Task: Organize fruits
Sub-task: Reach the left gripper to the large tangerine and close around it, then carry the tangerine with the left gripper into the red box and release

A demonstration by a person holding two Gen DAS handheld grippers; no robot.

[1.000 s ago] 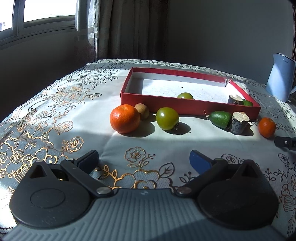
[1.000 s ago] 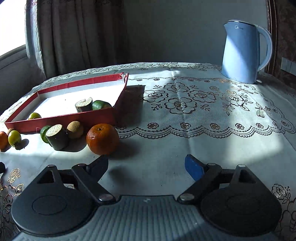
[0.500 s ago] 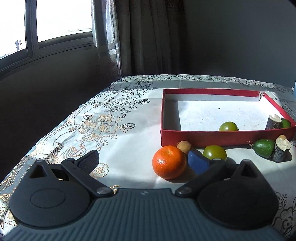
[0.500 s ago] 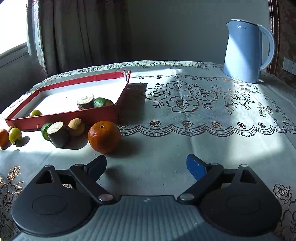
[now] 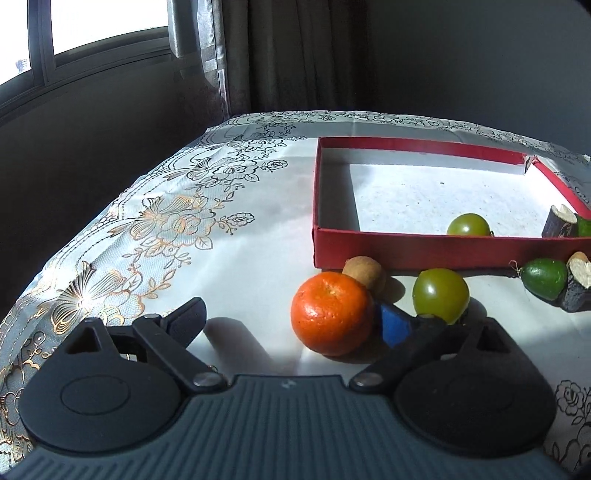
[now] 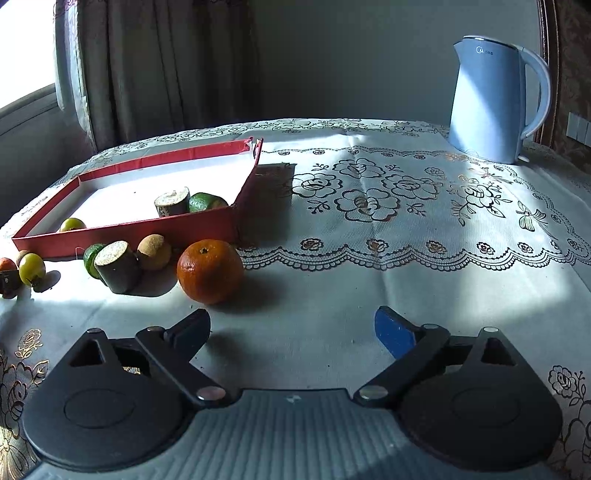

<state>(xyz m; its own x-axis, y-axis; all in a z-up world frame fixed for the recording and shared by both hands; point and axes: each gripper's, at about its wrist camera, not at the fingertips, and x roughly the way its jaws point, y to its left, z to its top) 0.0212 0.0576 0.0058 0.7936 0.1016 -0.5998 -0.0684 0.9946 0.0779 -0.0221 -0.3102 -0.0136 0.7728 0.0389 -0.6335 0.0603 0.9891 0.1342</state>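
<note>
In the left wrist view, the left gripper [image 5: 291, 321] fills the lower frame with its jaws wide but closing, nothing pressed between the pads; an orange [image 5: 332, 313] sits at centre right on the tablecloth [image 5: 177, 229], partly inside the gap and just in front of the blue right finger [image 5: 395, 325]; whether it touches that finger cannot be told. Behind the orange lies a small brown fruit [image 5: 365, 272], to its right a green tomato [image 5: 440, 295], and at the right edge a lime [image 5: 546, 277] against a dark wood stub [image 5: 576, 284]. The red tray [image 5: 406, 250] in the upper right holds another green fruit [image 5: 468, 225] and, at the frame edge, a second stub [image 5: 561, 221]. A window [image 5: 74, 33] and curtain [image 5: 295, 55] show at the top, which this view alone gives in full. In the right wrist view, the right gripper [image 6: 291, 328] hangs over bare cloth at lower centre, jaws wide, opening and empty. Only here appear a second orange [image 6: 209, 270] left of centre, near the tray's [image 6: 147, 230] near corner, another brown fruit [image 6: 154, 252], and a blue kettle [image 6: 491, 99] at upper right. The fruit row runs to the left edge, where the other gripper's tip [image 6: 9, 280] just shows.
</note>
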